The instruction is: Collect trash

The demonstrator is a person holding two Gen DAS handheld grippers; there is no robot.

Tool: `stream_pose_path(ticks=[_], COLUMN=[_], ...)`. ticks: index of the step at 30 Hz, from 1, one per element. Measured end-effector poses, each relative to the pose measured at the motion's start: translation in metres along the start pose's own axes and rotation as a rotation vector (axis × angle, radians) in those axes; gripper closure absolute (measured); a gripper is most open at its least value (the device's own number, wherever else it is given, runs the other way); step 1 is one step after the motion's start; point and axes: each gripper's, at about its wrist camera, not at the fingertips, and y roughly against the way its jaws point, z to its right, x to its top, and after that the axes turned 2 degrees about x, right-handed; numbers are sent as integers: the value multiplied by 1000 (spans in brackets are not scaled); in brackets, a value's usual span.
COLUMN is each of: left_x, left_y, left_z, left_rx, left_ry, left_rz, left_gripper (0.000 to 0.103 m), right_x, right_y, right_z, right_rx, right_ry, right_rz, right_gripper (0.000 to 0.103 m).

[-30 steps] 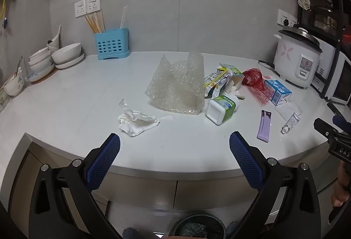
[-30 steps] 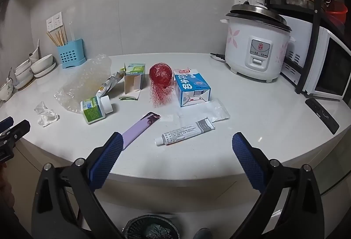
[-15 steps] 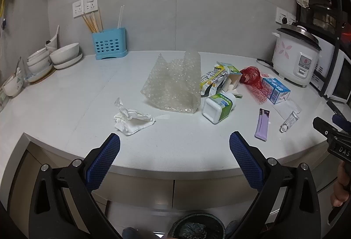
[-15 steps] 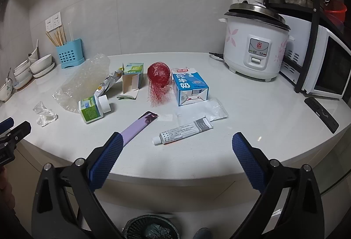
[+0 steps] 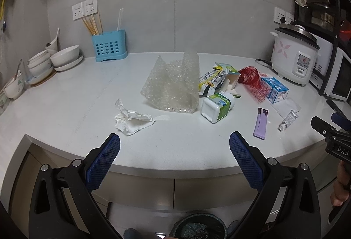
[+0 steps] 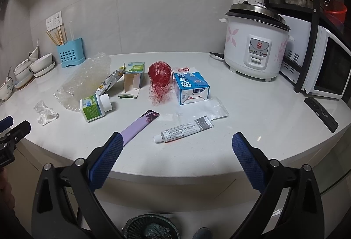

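Dim, even overhead light is washing the countertop (image 5: 65, 107); fisheye distortion is bending and darkening both views' edges.

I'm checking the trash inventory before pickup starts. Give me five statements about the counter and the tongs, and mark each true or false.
1. Both the left tongs and the right tongs are open and hold nothing. True.
2. The crumpled tissue sits in the bin. False: it lies on the counter, left of the bubble wrap.
3. The white bottle with the green label lies on its side. True.
4. The red net is draped over the rice cooker. False: it sits on the counter beside the blue milk carton.
5. A dark bin stands on the floor below the counter edge. True.
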Motion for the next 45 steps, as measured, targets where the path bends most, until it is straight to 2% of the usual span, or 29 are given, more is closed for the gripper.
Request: stream_pose_path(ticks=[45], left_x=[-2], left_y=[1], left_z=[-5], left_rx=[-7], left_ry=[21], left_rz=[-12], left_gripper=[6], right_x=[-2], right_y=[-3], right_z=[-8], right_rx=[3], right_ry=[-7], right_rz=[-10], right_gripper=[7])
